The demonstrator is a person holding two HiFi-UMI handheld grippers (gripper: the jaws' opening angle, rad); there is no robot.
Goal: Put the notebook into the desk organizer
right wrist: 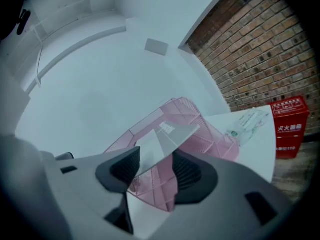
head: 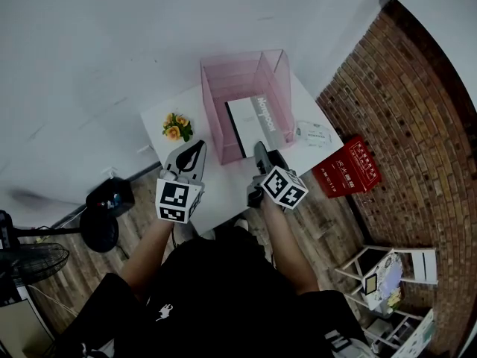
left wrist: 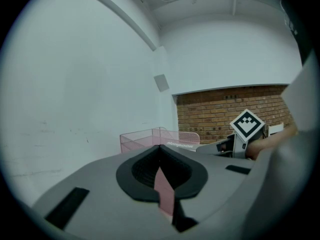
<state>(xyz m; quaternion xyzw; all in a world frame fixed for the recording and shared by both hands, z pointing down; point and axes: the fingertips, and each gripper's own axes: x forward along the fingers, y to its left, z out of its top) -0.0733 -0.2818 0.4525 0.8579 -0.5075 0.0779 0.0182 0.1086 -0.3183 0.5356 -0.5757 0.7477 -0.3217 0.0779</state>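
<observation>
The pink mesh desk organizer (head: 277, 88) stands on the white table (head: 223, 185), with its open side towards me. The notebook (head: 253, 124), white with a grey cover, leans inside it. My right gripper (head: 259, 148) is at the organizer's front. In the right gripper view its jaws (right wrist: 156, 159) stand open, the notebook (right wrist: 170, 134) slanting through the gap without being pinched. My left gripper (head: 200, 146) hovers over the table left of the organizer, shut and holding nothing. In the left gripper view (left wrist: 160, 149) the organizer (left wrist: 140, 136) shows beyond its tips.
A small bunch of orange flowers (head: 177, 127) sits at the table's left. A printed paper (head: 313, 133) lies right of the organizer. A red box (head: 346, 166) stands on the floor by the brick wall (head: 402, 110). A fan (head: 30, 259) is at the far left.
</observation>
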